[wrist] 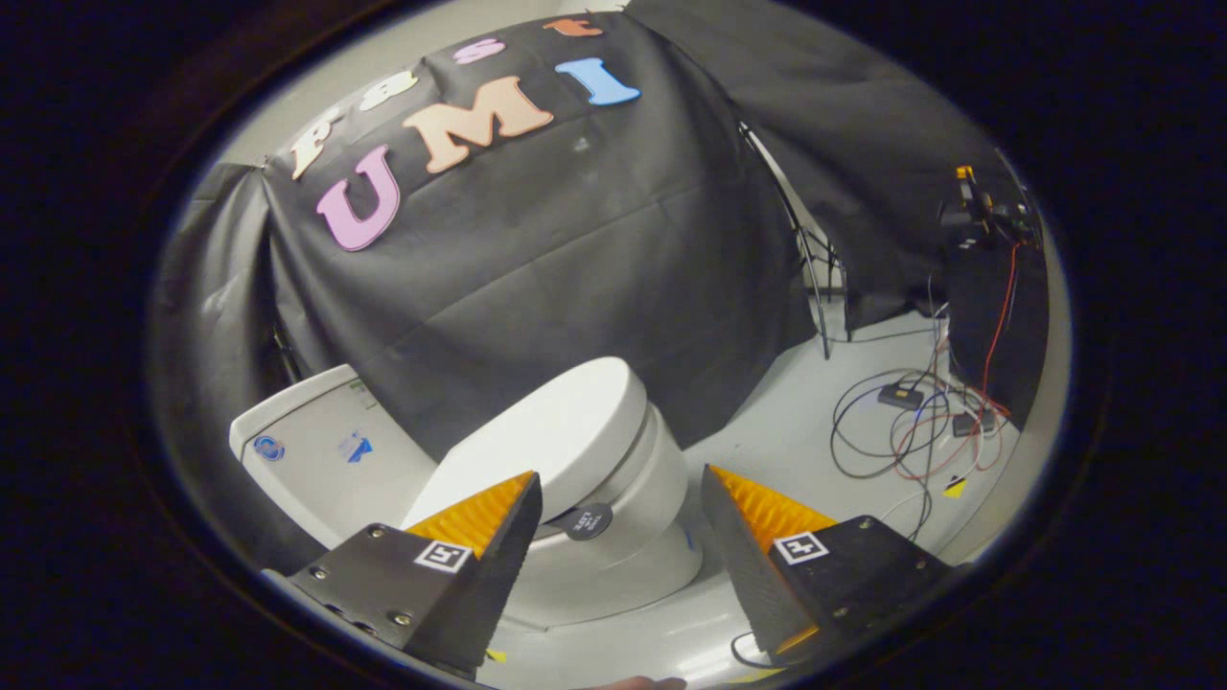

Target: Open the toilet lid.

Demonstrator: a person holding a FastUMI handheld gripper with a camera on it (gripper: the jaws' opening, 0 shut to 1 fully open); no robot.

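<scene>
A white toilet point(623, 537) stands on the pale floor against the black cloth wall. Its lid point(551, 431) is down, flat over the bowl, with a small round dark tag point(587, 521) at the front rim. The white tank point(321, 450) sits behind it, to the left. My gripper point(618, 479) hovers above and in front of the toilet, open, with nothing between its fingers. The left finger point(479, 532) overlaps the lid's near edge in view; the right finger point(767, 537) stands off to the bowl's right side. Whether the left finger touches the lid, I cannot tell.
A tangle of cables point(911, 431) with small adapters lies on the floor to the right. A metal stand leg point(810, 278) holds the cloth. A dark rack with wires point(987, 287) stands at the far right.
</scene>
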